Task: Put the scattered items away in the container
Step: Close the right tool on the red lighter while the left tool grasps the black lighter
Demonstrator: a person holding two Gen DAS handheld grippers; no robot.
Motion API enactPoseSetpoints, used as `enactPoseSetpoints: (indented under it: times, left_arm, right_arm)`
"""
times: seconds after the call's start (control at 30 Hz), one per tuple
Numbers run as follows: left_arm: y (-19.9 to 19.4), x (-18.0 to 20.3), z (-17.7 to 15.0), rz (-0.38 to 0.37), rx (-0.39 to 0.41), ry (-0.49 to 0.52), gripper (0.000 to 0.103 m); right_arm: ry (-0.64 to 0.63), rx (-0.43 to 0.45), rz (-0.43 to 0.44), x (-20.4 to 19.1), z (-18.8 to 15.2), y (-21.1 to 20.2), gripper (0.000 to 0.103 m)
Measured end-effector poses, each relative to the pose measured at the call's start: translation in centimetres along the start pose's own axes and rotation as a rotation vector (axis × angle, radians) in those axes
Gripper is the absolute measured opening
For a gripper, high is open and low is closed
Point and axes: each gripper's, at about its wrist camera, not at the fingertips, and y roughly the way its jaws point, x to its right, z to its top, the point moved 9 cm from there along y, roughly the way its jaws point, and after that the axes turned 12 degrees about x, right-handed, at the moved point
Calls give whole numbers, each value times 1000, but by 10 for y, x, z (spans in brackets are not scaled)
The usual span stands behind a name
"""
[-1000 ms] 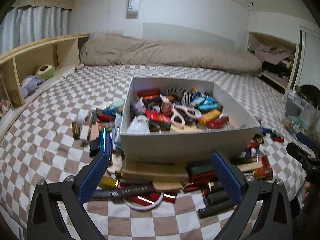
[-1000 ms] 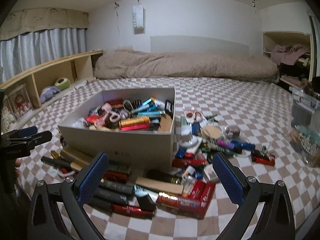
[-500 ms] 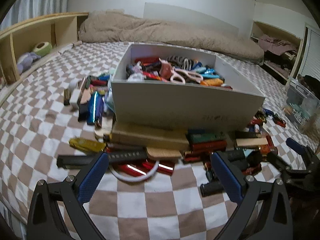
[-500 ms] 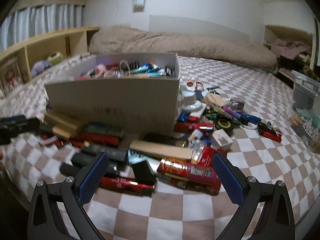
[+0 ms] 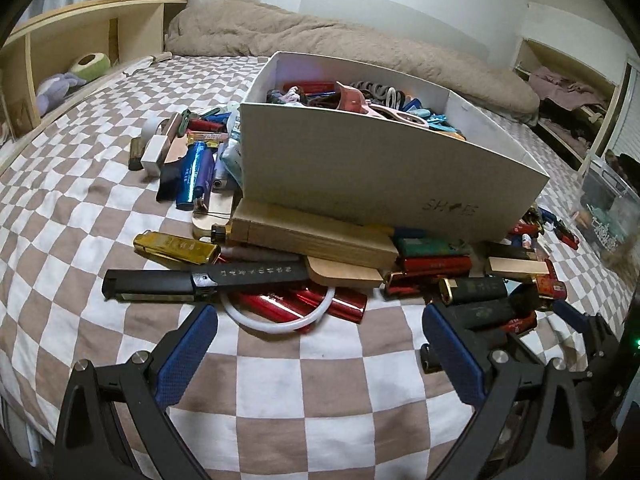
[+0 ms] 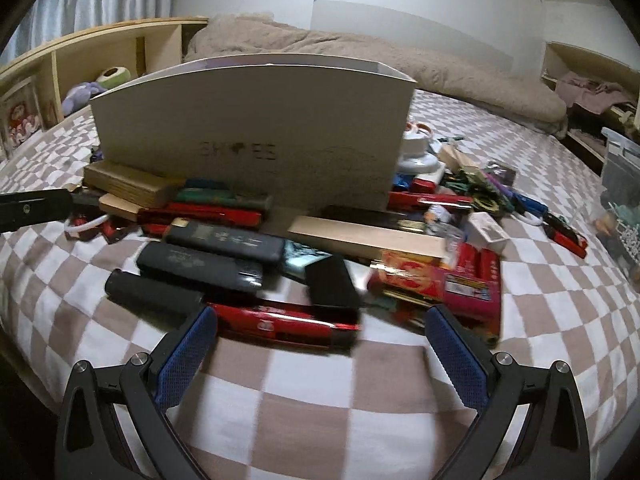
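A white cardboard box (image 5: 384, 168) (image 6: 248, 120) stands on the checked bedspread, part filled with small items. Scattered items lie around its base. In the left wrist view my left gripper (image 5: 320, 354) is open, low over the bedspread just short of a white ring (image 5: 276, 322) lying over a red foil packet (image 5: 344, 302) and a long black case (image 5: 200, 278). In the right wrist view my right gripper (image 6: 320, 354) is open, just short of a red tube (image 6: 280, 322) and a small black box (image 6: 330, 286). Nothing sits between either pair of fingers.
More clutter lies left of the box, with a blue tube (image 5: 192, 172), and right of it, with a red packet (image 6: 464, 284). A wooden shelf (image 5: 80, 40) runs along the left, a beige duvet (image 5: 320, 36) lies behind, and a clear bin (image 5: 612, 208) stands at the right.
Both grippers have dropped low and moved in toward the items in front of the box. The box now looms larger, and its contents are hidden in the right wrist view.
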Motion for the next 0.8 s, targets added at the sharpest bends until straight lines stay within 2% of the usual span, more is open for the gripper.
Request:
enactPoseSetpoints:
  times: [0.13,0.27,0.47,0.7,0.73,0.8]
  left_arm:
    - [1,-3,0,-3,-5,-14,103]
    - [2,-5,-2,-11,-13,-25,103]
    - [5,0,-7,-43,-36,-33,103]
    - [8,20,-20,-88,-69,9,103]
    - [8,24,-22,-95,-73,20,103]
    - [9,31,-26,-103,-76,41,103]
  right_arm:
    - [45,-33,47,-17,-4,8,103]
    - [46,-23,63,-30,-4,9,103]
    - [52,-31,68,-19,-7,10,103]
    - [85,-69,72,-4,-9,11,103]
    - [84,-69,70,-3,-9,10,101]
    - [77,-67,61,-1,-9,8,90]
